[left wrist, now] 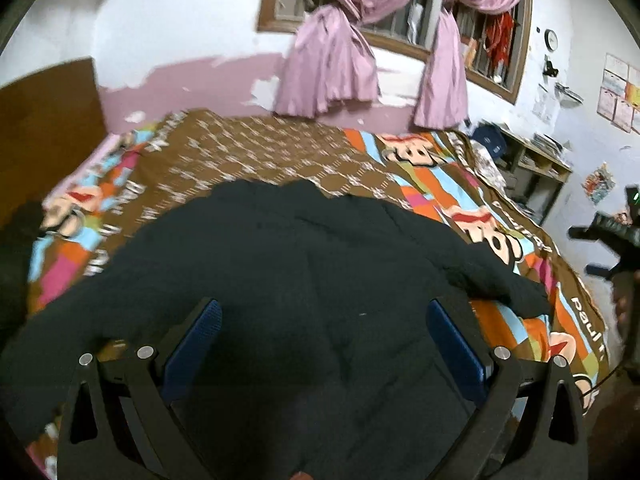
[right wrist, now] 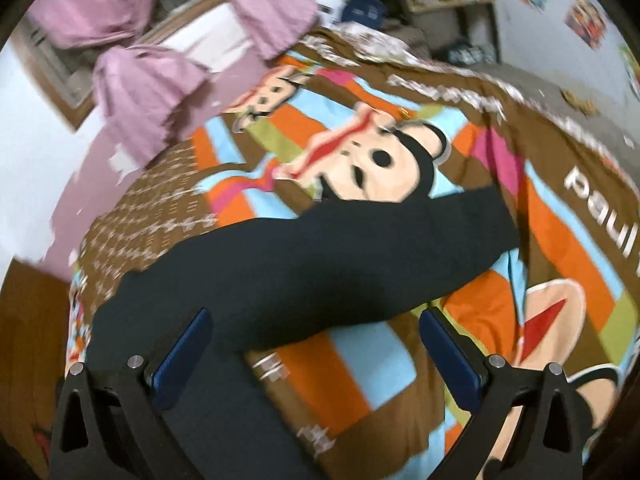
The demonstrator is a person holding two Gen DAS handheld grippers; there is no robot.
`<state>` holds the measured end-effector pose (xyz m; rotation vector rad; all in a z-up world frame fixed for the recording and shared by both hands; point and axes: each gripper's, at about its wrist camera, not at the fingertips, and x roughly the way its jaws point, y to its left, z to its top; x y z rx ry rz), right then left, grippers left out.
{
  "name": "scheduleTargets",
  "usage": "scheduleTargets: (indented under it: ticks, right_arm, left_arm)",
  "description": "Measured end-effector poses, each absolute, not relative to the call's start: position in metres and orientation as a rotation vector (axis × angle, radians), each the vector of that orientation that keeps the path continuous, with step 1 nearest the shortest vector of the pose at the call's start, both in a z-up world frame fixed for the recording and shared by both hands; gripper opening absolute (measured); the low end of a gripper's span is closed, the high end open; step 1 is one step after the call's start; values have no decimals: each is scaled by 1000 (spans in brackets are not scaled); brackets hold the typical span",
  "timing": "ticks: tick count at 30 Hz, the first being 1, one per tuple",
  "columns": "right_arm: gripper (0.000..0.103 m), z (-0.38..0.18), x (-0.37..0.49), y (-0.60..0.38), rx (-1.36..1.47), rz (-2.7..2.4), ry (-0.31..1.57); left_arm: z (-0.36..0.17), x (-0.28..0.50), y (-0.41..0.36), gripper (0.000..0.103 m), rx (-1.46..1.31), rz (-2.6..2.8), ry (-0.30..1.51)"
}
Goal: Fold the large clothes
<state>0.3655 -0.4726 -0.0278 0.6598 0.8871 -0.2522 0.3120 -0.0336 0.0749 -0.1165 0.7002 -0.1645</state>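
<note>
Black jacket spread on a cartoon bedspread, both grippers above it with nothing held.

The black jacket (left wrist: 280, 264) lies flat across the near part of the bed, on a brown, orange and blue monkey-print bedspread (left wrist: 248, 148); one sleeve (right wrist: 360, 248) stretches out to the right over a printed monkey face. The left gripper (left wrist: 324, 316) hangs over the jacket's middle, its blue-padded fingers (left wrist: 200, 332) spread wide and released. The right gripper (right wrist: 316, 328) is likewise spread wide and empty, over the sleeve where it joins the body, with bedspread showing between its fingers. On the far wall, pink curtains (left wrist: 332, 68) are tied up at a barred window (left wrist: 480, 36). A wooden shelf (left wrist: 536, 168) stands far right.
</note>
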Motion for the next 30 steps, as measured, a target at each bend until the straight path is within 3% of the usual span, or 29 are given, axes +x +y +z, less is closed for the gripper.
scheduleTargets:
  ticks: [9,15,19,26,28,30]
  right_arm:
    - [103,-137,366,-549,915,-465,856]
    - [103,-162,366,-574,930,-498,832]
    - [103,-195,362,-584,1110,-452,850]
    - [103,-197,350,-592,1197,-419,779]
    - [100,-198,347,-593,1214,-420,757]
    - [81,-197,347,-593,1219,-421,754]
  left_arm:
    - [20,401,-89,100,-82,-301,754]
    - [-2,454,-117,100,-126,-346,747]
    - [-21,478,-129,100,-143,-348,777]
    - [-77,492,-141,100,-53,-323,892]
    - [-79,486,-138,100,-47,-341,865]
    - [-83,481,-132,100,-62,-358,849]
